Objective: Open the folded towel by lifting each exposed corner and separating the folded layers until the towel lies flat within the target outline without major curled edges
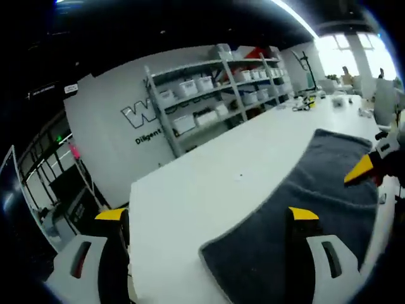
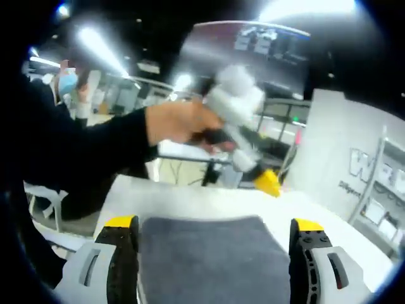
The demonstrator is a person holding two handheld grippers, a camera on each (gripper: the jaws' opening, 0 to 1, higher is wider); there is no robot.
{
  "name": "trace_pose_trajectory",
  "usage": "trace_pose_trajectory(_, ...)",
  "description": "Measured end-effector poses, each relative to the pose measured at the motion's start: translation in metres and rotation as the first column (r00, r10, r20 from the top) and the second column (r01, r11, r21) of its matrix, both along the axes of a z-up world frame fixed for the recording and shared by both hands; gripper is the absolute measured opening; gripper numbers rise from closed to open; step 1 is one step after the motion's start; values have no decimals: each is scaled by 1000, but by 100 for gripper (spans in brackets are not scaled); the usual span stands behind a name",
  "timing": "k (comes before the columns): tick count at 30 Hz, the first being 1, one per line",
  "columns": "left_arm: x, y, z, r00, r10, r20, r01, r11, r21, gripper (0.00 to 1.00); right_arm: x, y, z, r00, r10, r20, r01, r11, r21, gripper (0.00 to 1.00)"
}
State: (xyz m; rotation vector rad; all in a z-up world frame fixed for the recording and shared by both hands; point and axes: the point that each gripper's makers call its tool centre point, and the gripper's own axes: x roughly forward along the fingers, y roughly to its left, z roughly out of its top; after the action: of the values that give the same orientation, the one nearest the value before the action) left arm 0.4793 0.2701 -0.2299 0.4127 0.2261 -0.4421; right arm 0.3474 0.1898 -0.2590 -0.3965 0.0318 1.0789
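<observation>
Grey towel (image 1: 297, 228) lies folded on white counter (image 1: 209, 183). Left hand-held gripper (image 1: 209, 218) & right hand-held gripper (image 2: 215, 225) both hover w/ jaws spread, empty. Pinch top layer only at towel's near corner (rounded), peel slowly.

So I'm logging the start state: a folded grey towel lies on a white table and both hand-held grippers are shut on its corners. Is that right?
Not quite. The grey towel does lie folded on the white table, but neither hand-held gripper is shut on it. The left gripper view shows the left hand-held gripper open; the right gripper view shows the right hand-held gripper open above the towel.
</observation>
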Motion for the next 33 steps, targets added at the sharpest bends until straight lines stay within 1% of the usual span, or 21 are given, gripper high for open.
trace_pose_trajectory(2,-7,-5,-3,1000,-2,-5,2,1000,-4,100,6,-23,10,999,-39,-12,39,999,29,96)
trace_pose_trajectory(3,-11,-8,-3,1000,-5,-5,5,1000,-9,100,8,-35,16,999,-52,-4,52,998,41,95)
trace_pose_trajectory(4,-15,-11,-1,1000,-7,1,7,1000,-30,100,9,-52,22,997,-72,6,72,996,51,95)
trace_pose_trajectory(6,-23,-18,4,1000,-15,17,17,997,-81,100,14,-78,30,993,-117,16,116,992,58,95)
trace_pose_trajectory(7,-20,-17,10,999,-15,30,18,994,-105,100,15,-87,32,991,-129,19,128,990,57,95)
trace_pose_trajectory(8,-22,-17,11,999,-10,33,14,994,-111,100,16,-99,35,989,-148,23,147,988,57,94)
trace_pose_trajectory(11,-26,-17,16,999,-13,37,17,993,-113,100,21,-134,45,977,-208,41,205,977,68,93)
trace_pose_trajectory(15,-36,-23,21,999,-23,48,30,988,-153,100,24,-177,57,958,-281,51,275,957,97,92)
trace_pose_trajectory(18,-47,-30,20,998,-34,53,42,986,-164,100,23,-200,63,947,-317,61,309,945,110,92)
trace_pose_trajectory(22,-61,-37,18,997,-44,61,55,980,-191,100,18,-224,68,935,-349,65,340,933,121,93)
trace_pose_trajectory(23,-64,-40,17,997,-44,66,57,978,-198,100,17,-229,69,933,-354,63,345,930,128,92)
trace_pose_trajectory(25,-68,-42,13,998,-35,58,46,977,-206,100,10,-238,66,936,-351,28,344,929,139,92)
trace_pose_trajectory(26,-70,-44,12,998,-34,56,45,978,-204,100,9,-240,66,937,-350,25,343,929,140,93)
trace_pose_trajectory(27,-76,-48,10,997,-46,61,56,981,-187,100,4,-246,67,935,-353,29,345,927,148,93)
trace_pose_trajectory(30,-84,-53,8,997,-54,58,65,977,-203,100,-1,-266,72,918,-395,44,381,906,185,93)
trace_pose_trajectory(32,-90,-56,5,996,-58,63,71,971,-228,100,-3,-277,69,911,-410,40,396,898,192,93)
trace_pose_trajectory(33,-94,-57,3,996,-61,64,75,968,-239,100,-4,-287,66,903,-428,30,414,888,198,93)
